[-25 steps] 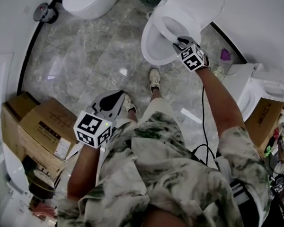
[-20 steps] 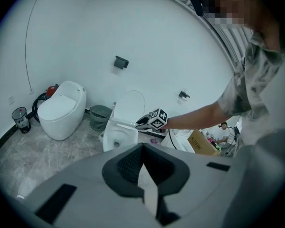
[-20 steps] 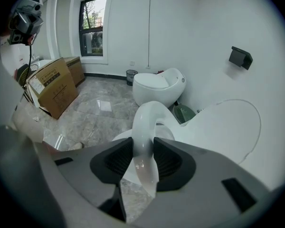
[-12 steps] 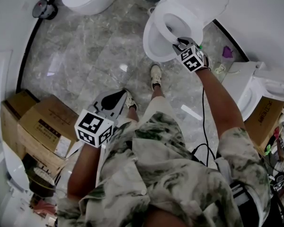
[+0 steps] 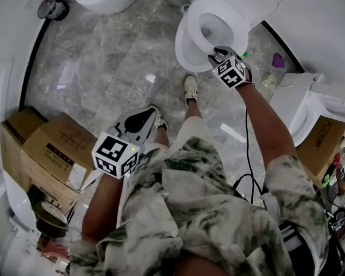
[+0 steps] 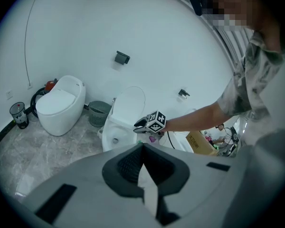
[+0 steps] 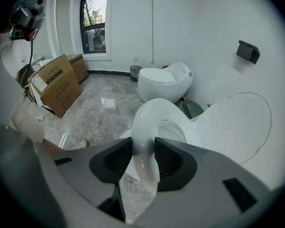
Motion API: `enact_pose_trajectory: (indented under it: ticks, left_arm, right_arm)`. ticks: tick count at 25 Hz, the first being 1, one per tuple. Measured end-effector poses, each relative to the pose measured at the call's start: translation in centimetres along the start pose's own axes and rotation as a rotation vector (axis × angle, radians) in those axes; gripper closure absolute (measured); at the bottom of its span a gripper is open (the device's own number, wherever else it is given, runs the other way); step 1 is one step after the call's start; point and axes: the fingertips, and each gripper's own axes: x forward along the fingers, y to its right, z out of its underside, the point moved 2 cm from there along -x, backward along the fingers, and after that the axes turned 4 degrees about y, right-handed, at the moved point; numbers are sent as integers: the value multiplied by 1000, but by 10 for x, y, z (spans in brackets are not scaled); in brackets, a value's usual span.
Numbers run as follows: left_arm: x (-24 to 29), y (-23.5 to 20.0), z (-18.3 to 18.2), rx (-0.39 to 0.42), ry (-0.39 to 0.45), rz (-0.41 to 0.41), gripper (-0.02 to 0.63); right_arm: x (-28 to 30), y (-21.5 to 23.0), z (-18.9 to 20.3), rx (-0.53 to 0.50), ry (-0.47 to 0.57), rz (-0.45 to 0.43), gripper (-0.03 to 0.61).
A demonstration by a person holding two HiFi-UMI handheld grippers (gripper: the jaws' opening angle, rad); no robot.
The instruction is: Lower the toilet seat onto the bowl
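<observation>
The white toilet seat (image 7: 145, 127) hangs tilted above the bowl (image 5: 187, 50), with the lid (image 7: 232, 127) still upright against the wall behind it. My right gripper (image 7: 143, 151) is shut on the seat's front rim, a pad pressing each side; its jaws have just been opening a little with the rim still between them. The head view shows that gripper (image 5: 215, 55) at the near edge of the seat (image 5: 233, 30). My left gripper (image 5: 139, 119) hangs low by the person's leg, far from the toilet, shut with nothing in it (image 6: 142, 148).
A second, egg-shaped toilet (image 7: 164, 82) stands to the left, with a dark waste basket (image 6: 99, 113) between the two. Cardboard boxes (image 5: 52, 154) sit at the left wall. Another white toilet (image 5: 316, 105) and a box stand at the right. The person's shoe (image 5: 188, 91) is just before the bowl.
My right gripper has sunk with the seat, and the seat ring lies lower over the bowl than before. The left gripper has stayed where it was.
</observation>
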Motion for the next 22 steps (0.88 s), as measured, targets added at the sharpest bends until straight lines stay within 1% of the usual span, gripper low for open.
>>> enact_pose_trajectory:
  ticks: [14, 22]
  left_arm:
    - [2, -10, 11, -8, -18, -22, 591]
    - [14, -14, 16, -10, -31, -27, 591]
  right_arm:
    - [23, -26, 12, 22, -11, -53, 407]
    - [37, -38, 22, 46, -16, -85, 408]
